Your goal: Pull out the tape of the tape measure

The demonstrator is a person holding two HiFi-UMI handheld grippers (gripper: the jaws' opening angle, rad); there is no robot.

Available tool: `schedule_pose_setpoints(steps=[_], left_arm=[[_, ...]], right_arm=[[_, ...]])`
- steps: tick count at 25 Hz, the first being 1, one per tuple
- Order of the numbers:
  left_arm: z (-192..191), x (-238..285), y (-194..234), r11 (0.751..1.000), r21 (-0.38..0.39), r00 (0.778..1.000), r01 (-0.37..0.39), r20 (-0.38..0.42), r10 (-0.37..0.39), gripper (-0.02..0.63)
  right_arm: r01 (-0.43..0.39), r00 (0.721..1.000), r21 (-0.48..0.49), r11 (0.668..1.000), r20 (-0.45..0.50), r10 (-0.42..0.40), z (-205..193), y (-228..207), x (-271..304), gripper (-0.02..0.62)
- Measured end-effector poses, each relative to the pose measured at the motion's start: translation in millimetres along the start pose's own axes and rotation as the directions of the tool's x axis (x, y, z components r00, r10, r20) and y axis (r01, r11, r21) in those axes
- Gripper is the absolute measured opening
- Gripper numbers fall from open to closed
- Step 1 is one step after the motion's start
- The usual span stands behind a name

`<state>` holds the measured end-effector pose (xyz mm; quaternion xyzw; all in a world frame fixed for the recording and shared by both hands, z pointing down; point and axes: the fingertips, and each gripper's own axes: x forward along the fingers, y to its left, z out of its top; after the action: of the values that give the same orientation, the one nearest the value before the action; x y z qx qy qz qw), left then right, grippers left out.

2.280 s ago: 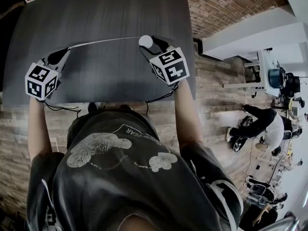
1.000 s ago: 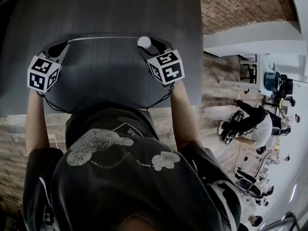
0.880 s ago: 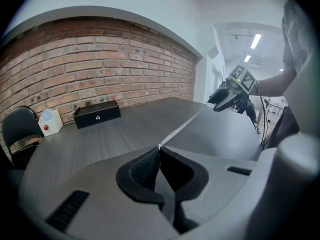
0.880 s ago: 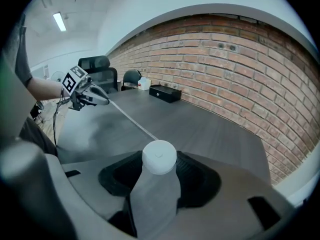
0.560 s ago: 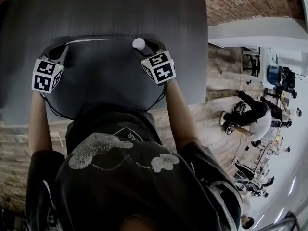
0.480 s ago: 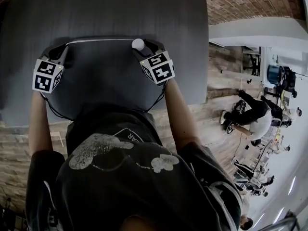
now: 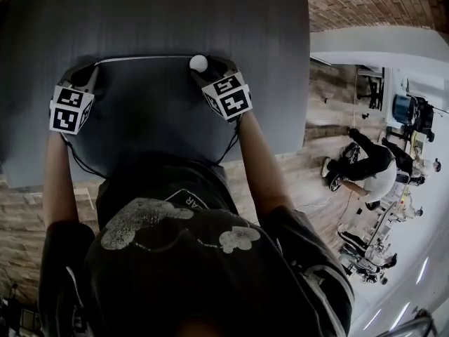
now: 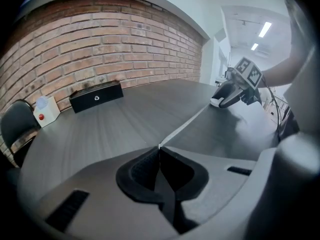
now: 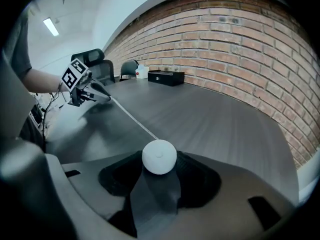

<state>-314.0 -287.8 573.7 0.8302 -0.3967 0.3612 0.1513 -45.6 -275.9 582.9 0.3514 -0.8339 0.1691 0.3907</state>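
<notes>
Sitting well behind the taut tape (image 8: 185, 127): black box (image 8: 96, 97); white box (image 8: 46, 110)

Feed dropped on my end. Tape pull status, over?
Left claw shut on tape. Right claw gripping white case. Tape runs straight between them. Nothing in the way.

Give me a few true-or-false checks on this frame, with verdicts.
The left gripper is shut on the tape. True.
The right gripper is empty. False: its jaws hold the white tape measure.
The tape spans from one gripper to the other. True.
The black box sits between the grippers. False: it is at the table's far end.
</notes>
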Motion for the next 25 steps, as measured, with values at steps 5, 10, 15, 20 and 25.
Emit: schedule_pose_setpoints(steps=[5,10,15,20,25], left_arm=[[-2.4,5.3,2.1,1.0,-0.028,1.0,0.0,0.001,0.0,0.012],[-9.1,8.7,0.9,1.0,-0.023,1.0,0.005,-0.025,-0.005,0.012],[-13.2,7.7,-1.6,0.998,-0.056,1.0,-0.01,-0.028,0.008,0.012],[-9.2,13.8,-5.4,0.998,-0.064,0.999,-0.02,-0.035,0.018,0.019],[-2.1,1.7,-14.9,0.997,-0.075,0.999,-0.028,0.021,0.03,0.196]], right_arm=[[-0.008,1.0,0.006,1.0,-0.006,0.008,-1.4,-1.2,7.2,0.232],[-0.013,1.0,0.037,0.999,0.006,0.013,-3.0,-1.6,7.8,0.232],[-0.014,1.0,0.039,0.999,0.001,0.014,-4.4,-1.1,7.0,0.233],[-0.018,1.0,0.058,0.998,-0.007,0.019,-8.3,-9.9,3.0,0.237],[-0.033,0.999,0.109,0.993,0.035,0.029,-4.9,-6.3,-8.8,0.249]])
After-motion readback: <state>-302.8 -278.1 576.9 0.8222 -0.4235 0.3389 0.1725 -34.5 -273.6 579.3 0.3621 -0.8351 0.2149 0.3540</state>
